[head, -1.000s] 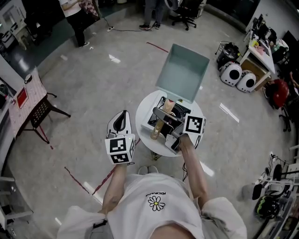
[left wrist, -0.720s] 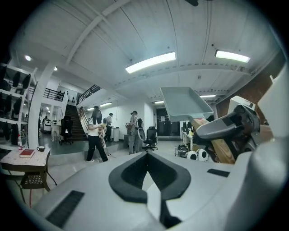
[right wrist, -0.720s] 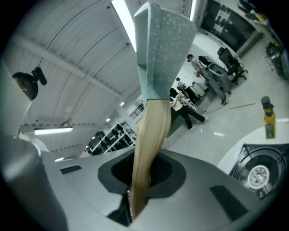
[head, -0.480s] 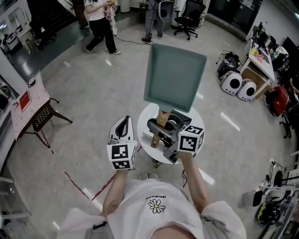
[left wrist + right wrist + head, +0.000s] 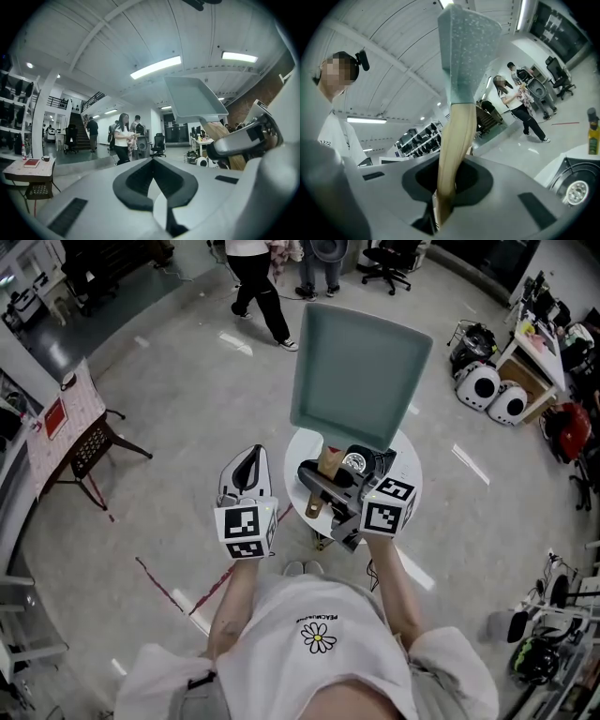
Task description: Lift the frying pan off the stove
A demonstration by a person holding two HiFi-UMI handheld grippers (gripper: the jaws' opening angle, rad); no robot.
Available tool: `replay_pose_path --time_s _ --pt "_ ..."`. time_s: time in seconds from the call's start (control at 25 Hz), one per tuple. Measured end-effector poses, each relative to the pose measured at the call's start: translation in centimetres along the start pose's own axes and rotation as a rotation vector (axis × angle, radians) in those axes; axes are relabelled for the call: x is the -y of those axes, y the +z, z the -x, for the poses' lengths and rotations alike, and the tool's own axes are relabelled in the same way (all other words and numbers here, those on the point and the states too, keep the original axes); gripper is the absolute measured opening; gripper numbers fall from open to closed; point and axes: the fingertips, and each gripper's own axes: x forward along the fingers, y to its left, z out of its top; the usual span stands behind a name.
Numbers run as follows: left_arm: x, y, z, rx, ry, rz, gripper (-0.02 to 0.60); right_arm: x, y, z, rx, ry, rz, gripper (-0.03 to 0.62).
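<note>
Right gripper (image 5: 445,187): clamped on the wooden handle (image 5: 457,140) of your square pale-green frying pan (image 5: 361,362).
Left gripper (image 5: 152,187): closed, empty.
Risk: pan, twelve o'clock above the black stove (image 5: 361,463), could twist in your one-handed grip.

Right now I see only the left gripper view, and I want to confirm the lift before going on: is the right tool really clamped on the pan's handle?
Observer: Yes. In the right gripper view the right tool is shut on the wooden handle.
Operator: Is the pan clear of the stove?
Observer: The head view shows the stove uncovered, with the frying pan held up above it.
Operator: Anything else near it?
Observer: A bottle stands beyond the stove, at the edge of the right gripper view.
</note>
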Motion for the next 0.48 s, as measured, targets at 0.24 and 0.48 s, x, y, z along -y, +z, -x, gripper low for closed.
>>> replay_pose_path --time_s 0.24,0.48 --pt "-0.1 0.5 0.3 0.002 0.005 0.0 0.0 -0.2 0.9 0.5 0.001 -0.015 0.022 0.044" --pt "0.2 0.1 1.2 0.005 0.0 -0.002 0.0 -1.0 0.7 0.9 0.01 -0.006 0.051 0.044"
